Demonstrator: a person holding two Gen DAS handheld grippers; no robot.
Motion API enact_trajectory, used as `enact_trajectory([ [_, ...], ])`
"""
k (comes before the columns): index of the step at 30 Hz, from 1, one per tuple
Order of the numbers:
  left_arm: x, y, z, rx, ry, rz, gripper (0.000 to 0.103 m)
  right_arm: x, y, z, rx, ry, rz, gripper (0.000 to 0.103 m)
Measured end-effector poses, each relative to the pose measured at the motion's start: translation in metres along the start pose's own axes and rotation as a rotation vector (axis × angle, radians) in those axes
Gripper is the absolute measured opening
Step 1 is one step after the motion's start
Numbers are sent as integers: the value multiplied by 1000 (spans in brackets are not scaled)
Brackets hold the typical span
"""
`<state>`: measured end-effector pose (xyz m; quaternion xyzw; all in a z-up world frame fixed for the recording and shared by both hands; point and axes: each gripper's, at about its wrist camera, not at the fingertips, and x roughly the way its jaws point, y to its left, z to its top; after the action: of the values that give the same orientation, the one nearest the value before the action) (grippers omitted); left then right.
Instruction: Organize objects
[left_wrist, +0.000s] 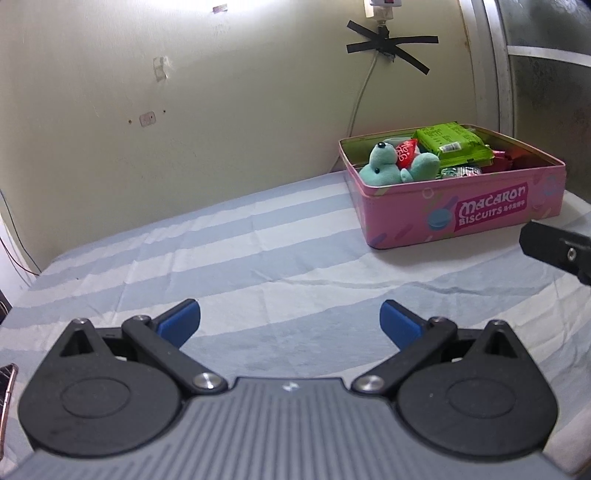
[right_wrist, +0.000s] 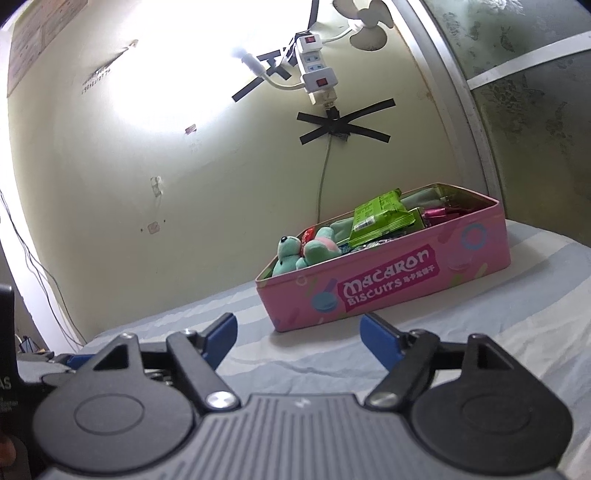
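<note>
This is a home, most likely a bedroom. The surface that carries everything is a bed (left_wrist: 280, 240) under a creased sheet in pale blue and white stripes, pushed against a yellowish painted wall (left_wrist: 221, 110). The wall is scuffed, with bits of old tape and small holes. A white power strip (right_wrist: 317, 66) hangs on it, its cable (right_wrist: 323, 177) held by crossed strips of black tape (right_wrist: 345, 123), and thin wires run down the wall past the bed's left edge. Beside the bed's far right corner stands a metal-framed panel of patterned frosted glass (right_wrist: 535, 110). At that corner sits a pink biscuit tin (left_wrist: 461, 206) with a plush toy (left_wrist: 391, 166) and snack packets (left_wrist: 450, 144) inside.
</note>
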<state>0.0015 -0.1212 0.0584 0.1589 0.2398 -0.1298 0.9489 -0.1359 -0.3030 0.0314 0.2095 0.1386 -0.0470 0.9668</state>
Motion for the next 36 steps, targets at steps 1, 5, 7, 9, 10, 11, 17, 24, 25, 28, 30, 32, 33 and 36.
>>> enact_trajectory([
  [1,-1,0,0,1,-1,-2,103,0,0,0,1,-1,0,76],
  [5,-3,-2,1,-8,0,3,103,-1,-1,1,5,-6,-2,77],
  [7,-2,-2,2,-10,8,10,103,-2,-3,2,11,-9,-2,77],
  [9,-2,-4,3,-15,21,23,103,-2,-4,2,18,-12,-4,77],
  [10,-2,-5,3,-15,23,25,103,-2,-5,3,21,-13,-4,77],
  [11,-2,-4,3,-14,22,25,103,-2,-6,3,23,-13,-4,77],
  [17,-5,-10,5,-17,20,30,103,-3,-4,3,27,-16,-5,77],
  [24,-13,-12,8,-14,-5,45,103,-5,-6,6,26,-24,3,77],
  [25,-14,-13,8,-7,-6,54,103,-5,-6,6,27,-25,3,77],
  [28,-16,-17,9,23,-9,77,103,-6,-5,6,27,-28,4,77],
  [30,-16,-18,9,36,-10,80,103,-7,-6,6,26,-30,6,77],
  [32,-17,-18,9,39,-9,72,103,-7,-6,6,28,-32,6,77],
  [33,-17,-18,9,40,-7,70,103,-8,-7,7,29,-33,5,77],
  [36,-17,-19,9,43,-4,70,103,-8,-8,6,35,-34,4,78],
])
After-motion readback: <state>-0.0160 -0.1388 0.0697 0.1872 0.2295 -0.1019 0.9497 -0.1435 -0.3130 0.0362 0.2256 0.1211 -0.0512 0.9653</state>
